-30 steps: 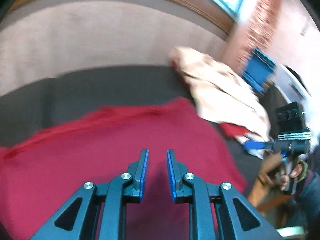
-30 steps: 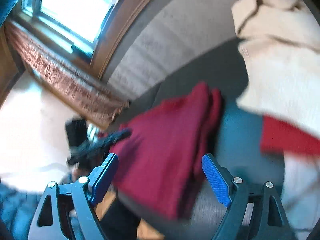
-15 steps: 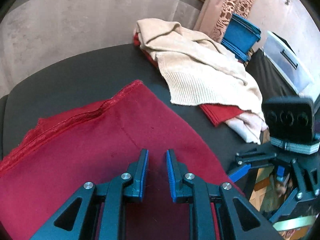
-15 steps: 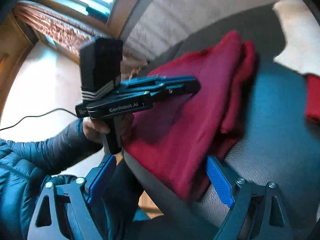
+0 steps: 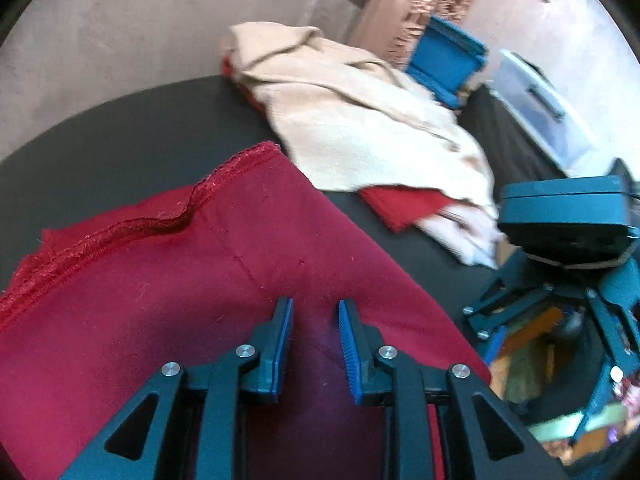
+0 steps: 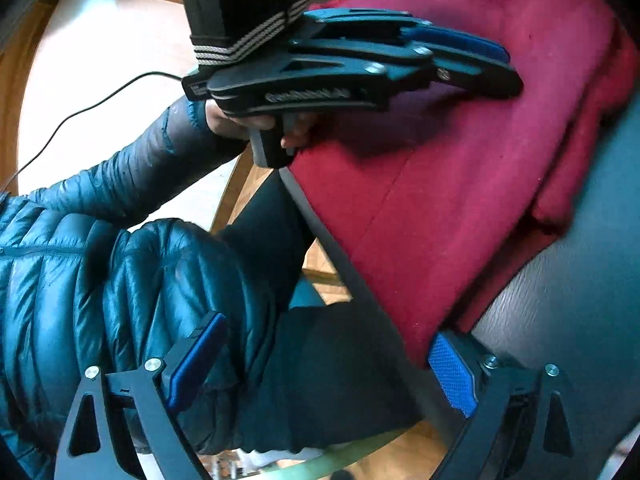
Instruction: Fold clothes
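**poster1:** Since you asked about the grippers, the left gripper (image 5: 314,340) has its blue pads a narrow gap apart, hovering over the folded maroon garment (image 5: 180,300), nothing pinched between them. From the right wrist camera you can see the same tool (image 6: 500,64) side-on above the cloth, held by the person's left hand (image 6: 256,122).

**poster2:** and the right one?

**poster1:** The right gripper (image 6: 320,364) is spread wide, holding nothing. One blue pad (image 6: 452,376) sits just beside the near corner of the maroon garment (image 6: 460,184), at the table edge; whether it touches, can't tell. The other pad is out over the person's teal puffer jacket (image 6: 100,288).

**poster2:** where's the clothing exactly?

**poster1:** The maroon piece lies flat on the dark tabletop (image 5: 120,144), hemmed edge away from the left gripper. Further back on the same table there's a heap: a cream knit sweater (image 5: 360,120) draped over a brighter red garment (image 5: 404,204). Well beyond that, a blue crate (image 5: 444,60) and a clear storage bin (image 5: 540,108) by the wall.
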Tool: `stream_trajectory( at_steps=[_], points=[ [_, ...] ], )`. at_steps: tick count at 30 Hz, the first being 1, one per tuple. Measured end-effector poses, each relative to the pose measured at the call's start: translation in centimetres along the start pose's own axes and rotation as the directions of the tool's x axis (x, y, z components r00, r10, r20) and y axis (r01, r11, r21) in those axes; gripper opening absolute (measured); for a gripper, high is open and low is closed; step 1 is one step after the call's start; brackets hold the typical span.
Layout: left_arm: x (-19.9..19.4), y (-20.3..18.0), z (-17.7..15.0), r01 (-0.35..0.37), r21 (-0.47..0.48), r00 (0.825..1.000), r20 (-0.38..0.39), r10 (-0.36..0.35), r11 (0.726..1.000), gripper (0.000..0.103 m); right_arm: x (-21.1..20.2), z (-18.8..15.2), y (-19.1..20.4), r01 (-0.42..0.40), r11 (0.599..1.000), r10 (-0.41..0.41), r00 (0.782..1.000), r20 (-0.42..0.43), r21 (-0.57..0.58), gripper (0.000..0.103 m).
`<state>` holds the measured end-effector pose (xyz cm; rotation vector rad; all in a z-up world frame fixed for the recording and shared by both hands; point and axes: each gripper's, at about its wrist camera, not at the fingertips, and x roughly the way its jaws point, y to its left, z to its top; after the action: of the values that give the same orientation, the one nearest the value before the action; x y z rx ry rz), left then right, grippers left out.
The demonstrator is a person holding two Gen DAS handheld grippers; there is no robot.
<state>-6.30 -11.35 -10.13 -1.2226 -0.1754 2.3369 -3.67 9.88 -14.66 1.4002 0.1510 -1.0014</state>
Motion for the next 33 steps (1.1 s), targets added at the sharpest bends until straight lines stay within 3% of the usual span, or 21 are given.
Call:
stream_trajectory(
  at_steps=[4,8,11,15,16,19,22,24,26,30,33],
  points=[
    [0.8,-0.6,0.1,-0.002,-0.005,1.0,0.017,0.002,1.0,0.024,-1.6,-2.1,0.0,0.071,0.996,-0.073,0.997,0.034,0.058,0.09],
    [1.6,0.0,1.3,-0.033,-0.03,0.999,0.035,0.034,0.999,0.024,-3.3,-4.2,-0.1,0.156,0.979,-0.166,0.984,0.071,0.129,0.09],
    [1.4,0.8,1.7,-0.016,-0.08,0.999,0.045,0.02,0.997,0.023,-5.7,-5.4,0.4,0.255,0.945,-0.29,0.944,0.16,0.206,0.092],
    [-1.3,1.5,1.9,-0.055,-0.188,0.994,0.086,0.072,0.981,0.025,-7.5,-2.9,3.9,0.248,0.963,-0.271,0.897,0.35,0.109,0.099],
    [-3.0,1.8,1.8,-0.058,-0.212,0.989,0.124,0.086,0.975,0.025,-7.5,-1.9,4.6,0.251,0.964,-0.264,0.887,0.379,0.084,0.103],
    [-9.4,3.1,-0.6,-0.086,-0.272,0.962,0.226,0.15,0.959,0.026,-7.1,1.6,5.4,0.251,0.967,-0.243,0.862,0.445,0.041,0.103],
    [-16.0,5.0,-5.0,-0.215,-0.363,0.909,0.265,0.322,0.907,0.027,-5.8,6.1,6.3,0.24,0.971,-0.215,0.831,0.513,0.018,0.103],
    [-20.4,7.0,-9.1,-0.32,-0.427,0.86,0.244,0.449,0.846,0.031,-3.9,9.7,7.2,0.256,0.966,-0.226,0.818,0.528,0.016,0.103],
    [-23.6,8.8,-13.0,-0.362,-0.496,0.832,0.209,0.513,0.789,0.032,-1.9,12.8,8.1,0.289,0.957,-0.24,0.813,0.531,-0.011,0.103],
    [-27.6,10.6,-20.2,-0.346,-0.593,0.825,0.175,0.537,0.727,0.034,2.3,17.5,8.4,0.495,0.867,-0.405,0.769,0.494,-0.059,0.103],
    [-27.6,10.7,-23.3,-0.265,-0.622,0.857,0.199,0.476,0.737,0.035,4.6,18.8,6.8,0.595,0.801,-0.504,0.727,0.467,-0.061,0.103]
  ],
)
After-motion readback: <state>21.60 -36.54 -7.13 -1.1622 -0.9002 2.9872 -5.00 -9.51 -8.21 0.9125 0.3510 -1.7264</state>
